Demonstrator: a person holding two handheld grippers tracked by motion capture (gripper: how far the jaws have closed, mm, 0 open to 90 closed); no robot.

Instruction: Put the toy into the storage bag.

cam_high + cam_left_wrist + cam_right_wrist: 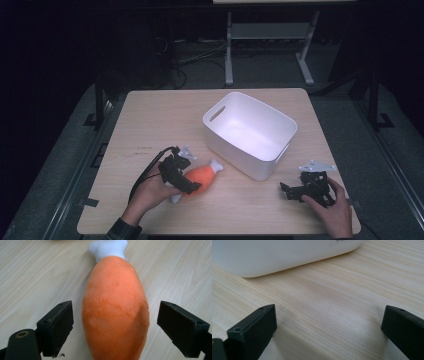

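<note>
**Plush drumstick between spread jaws**

One orange plush drumstick toy (115, 312) with white bone ends lies on the light wooden table (150, 115), between the spread jaws of the left gripper (183, 181), a gap showing on both sides. One white plastic bin (249, 134) stands just beyond. The right gripper (292, 191), jaws spread, holds nothing over bare tabletop near the table's near-right edge.

table (150, 125): light wood | on it: white bin (250, 132), orange plush toy (202, 175)
</note>
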